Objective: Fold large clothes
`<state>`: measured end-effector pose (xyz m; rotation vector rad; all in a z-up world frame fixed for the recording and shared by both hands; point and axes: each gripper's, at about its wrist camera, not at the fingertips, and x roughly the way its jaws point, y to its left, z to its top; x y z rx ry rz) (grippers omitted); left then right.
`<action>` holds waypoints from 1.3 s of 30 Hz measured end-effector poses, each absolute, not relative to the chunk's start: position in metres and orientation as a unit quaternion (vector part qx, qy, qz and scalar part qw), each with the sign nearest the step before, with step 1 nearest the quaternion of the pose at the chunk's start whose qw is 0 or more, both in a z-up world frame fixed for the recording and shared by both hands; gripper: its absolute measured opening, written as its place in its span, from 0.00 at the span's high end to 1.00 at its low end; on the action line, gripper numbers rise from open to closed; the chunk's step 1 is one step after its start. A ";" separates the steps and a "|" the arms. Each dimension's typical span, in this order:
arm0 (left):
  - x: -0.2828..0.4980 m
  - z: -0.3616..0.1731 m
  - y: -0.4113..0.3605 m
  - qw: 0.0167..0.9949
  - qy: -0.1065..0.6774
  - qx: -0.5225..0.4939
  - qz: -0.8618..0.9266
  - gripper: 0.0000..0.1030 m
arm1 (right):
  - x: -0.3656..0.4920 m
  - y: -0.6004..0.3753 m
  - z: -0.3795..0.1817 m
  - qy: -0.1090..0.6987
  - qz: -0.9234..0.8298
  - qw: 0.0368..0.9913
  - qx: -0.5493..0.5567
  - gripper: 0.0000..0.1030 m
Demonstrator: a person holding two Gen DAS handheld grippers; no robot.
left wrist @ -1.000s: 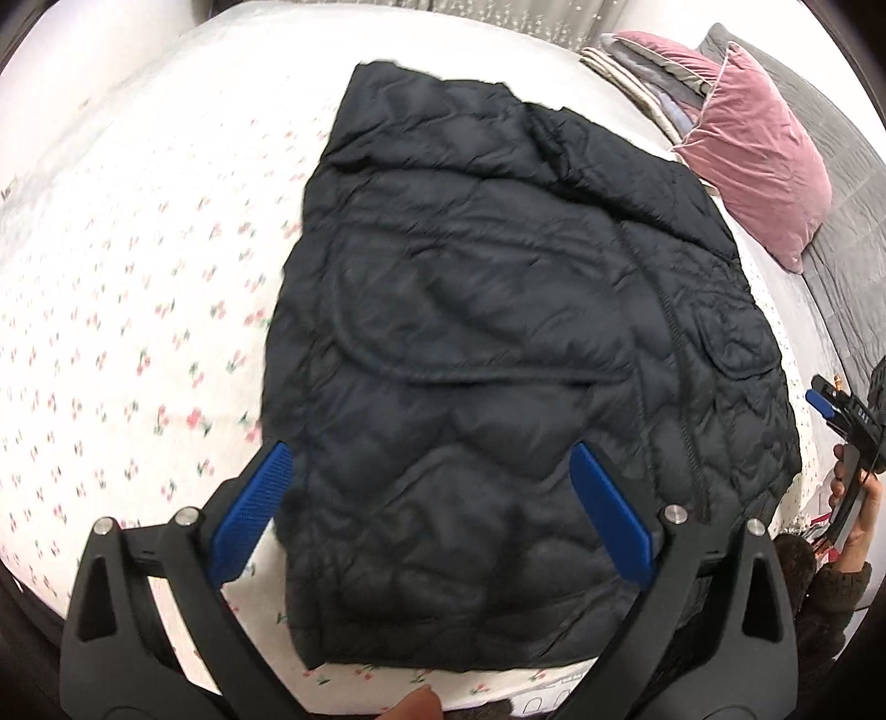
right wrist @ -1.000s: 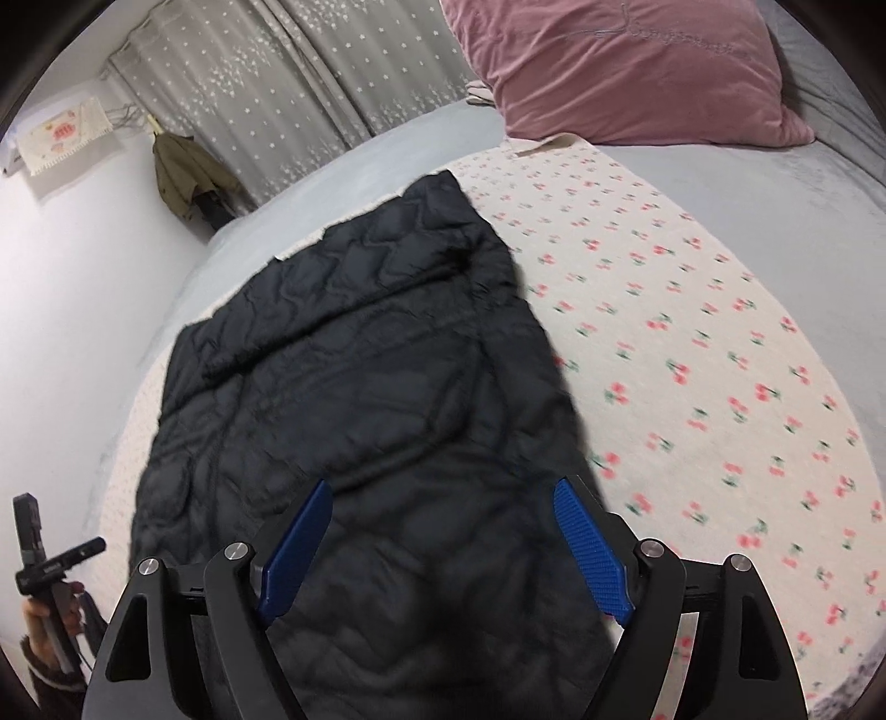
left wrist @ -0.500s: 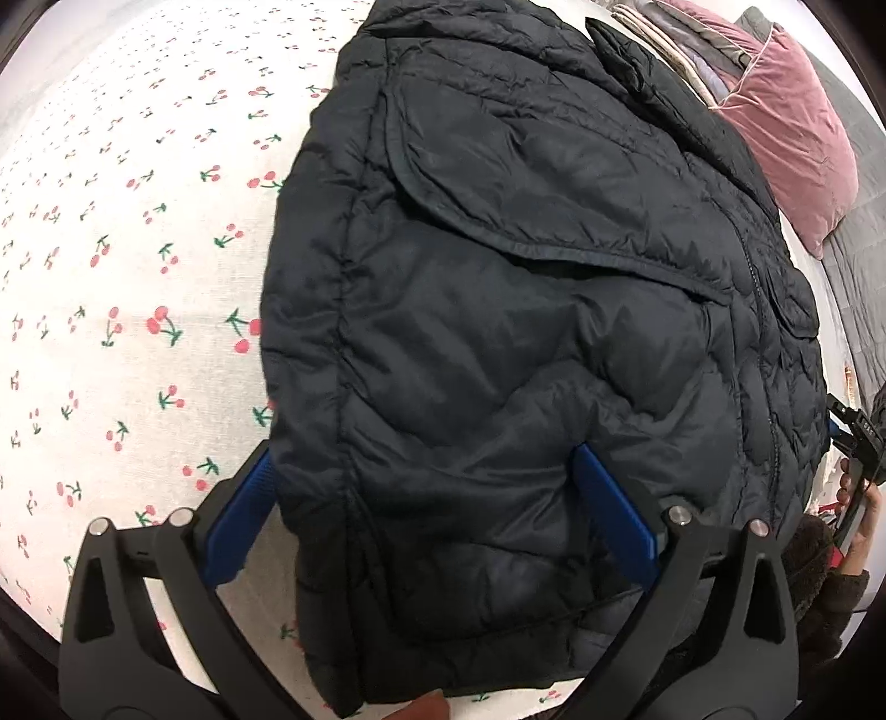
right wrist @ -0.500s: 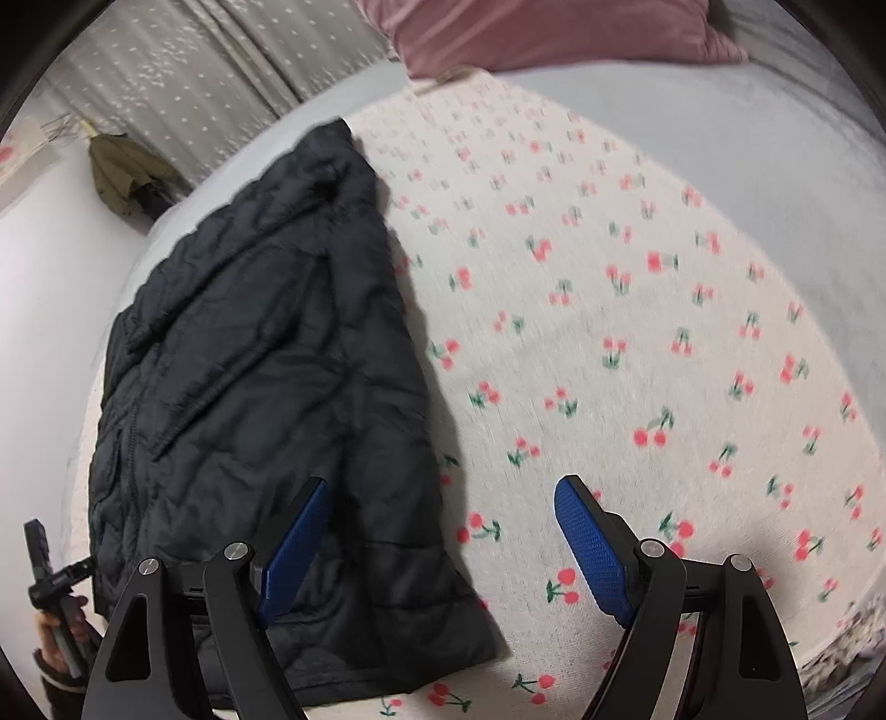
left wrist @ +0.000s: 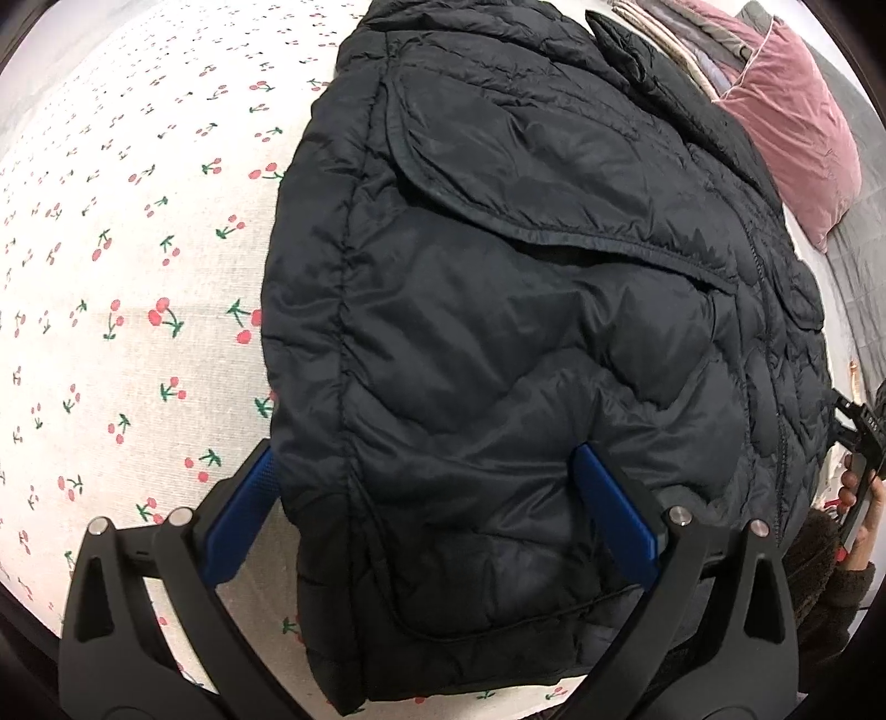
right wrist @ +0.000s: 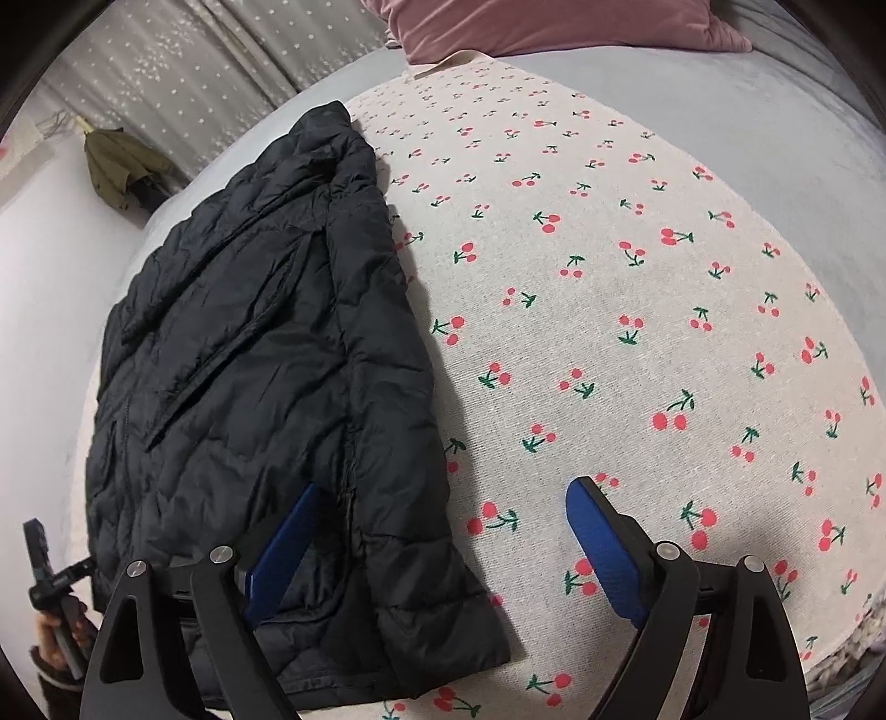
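Observation:
A black quilted puffer jacket lies flat on a cherry-print sheet, folded lengthwise with a sleeve across it. My left gripper is open and straddles the jacket's near left hem corner, close above it. In the right wrist view the jacket fills the left half. My right gripper is open over its near right hem corner, the left finger over the fabric and the right finger over the sheet.
A pink velvet pillow and a stack of folded cloth lie at the bed's head. Grey bedding surrounds the sheet. Dotted curtains and an olive garment hang behind. The bed's near edge is just below both grippers.
Both grippers have dropped closer to the jacket's near hem. The right one has shifted right, from over the jacket's middle to its right corner. Both stayed open.

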<state>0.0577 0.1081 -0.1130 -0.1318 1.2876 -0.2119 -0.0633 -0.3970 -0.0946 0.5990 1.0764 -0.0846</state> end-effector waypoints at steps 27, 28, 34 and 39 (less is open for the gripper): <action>0.030 -0.108 0.150 0.777 0.604 -0.113 -0.139 0.23 | -0.064 -0.376 -0.110 0.501 0.088 0.769 0.386 0.62; 0.027 -0.108 0.141 0.776 0.608 -0.087 -0.145 0.23 | -0.064 -0.376 -0.109 0.502 0.088 0.771 0.383 0.62; 0.017 -0.105 0.106 0.775 0.610 -0.009 -0.165 0.31 | -0.054 -0.360 -0.104 0.511 0.087 0.780 0.349 0.62; 0.009 -0.099 0.089 0.781 0.600 -0.001 -0.174 0.62 | -0.053 -0.352 -0.099 0.511 0.082 0.789 0.332 0.69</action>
